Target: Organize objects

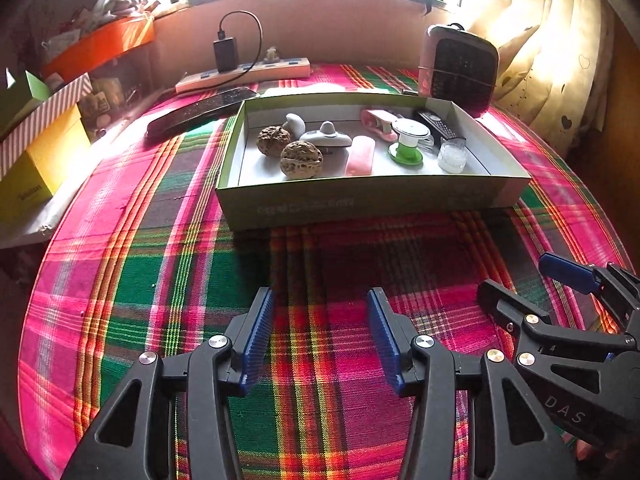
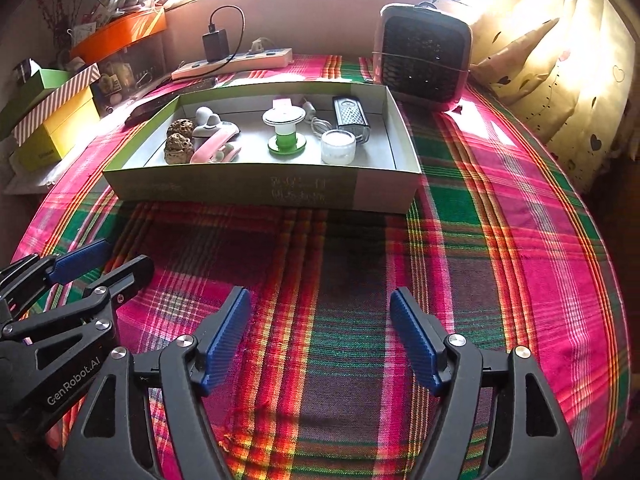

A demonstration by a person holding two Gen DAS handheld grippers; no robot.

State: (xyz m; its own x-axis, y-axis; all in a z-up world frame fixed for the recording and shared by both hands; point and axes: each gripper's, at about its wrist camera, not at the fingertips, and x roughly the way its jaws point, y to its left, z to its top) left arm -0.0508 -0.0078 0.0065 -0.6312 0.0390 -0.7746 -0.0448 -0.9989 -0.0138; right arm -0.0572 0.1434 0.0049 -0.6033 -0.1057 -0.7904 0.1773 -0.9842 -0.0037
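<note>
Hovering over plaid cloth (image 1: 160, 280), left gripper (image 1: 322, 334) jaws spread, empty, right gripper (image 2: 320, 336) jaws spread wider, empty

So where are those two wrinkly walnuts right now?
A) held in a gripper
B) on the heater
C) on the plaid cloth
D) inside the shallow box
D: both walnuts lie at the left end of the open box, beside other small items.

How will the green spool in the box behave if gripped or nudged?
The green spool stands upright on a wide base, so it probably resists tipping. Its narrow neck suits the pads. Knocked onto its side, the round flanges would likely roll.
</note>
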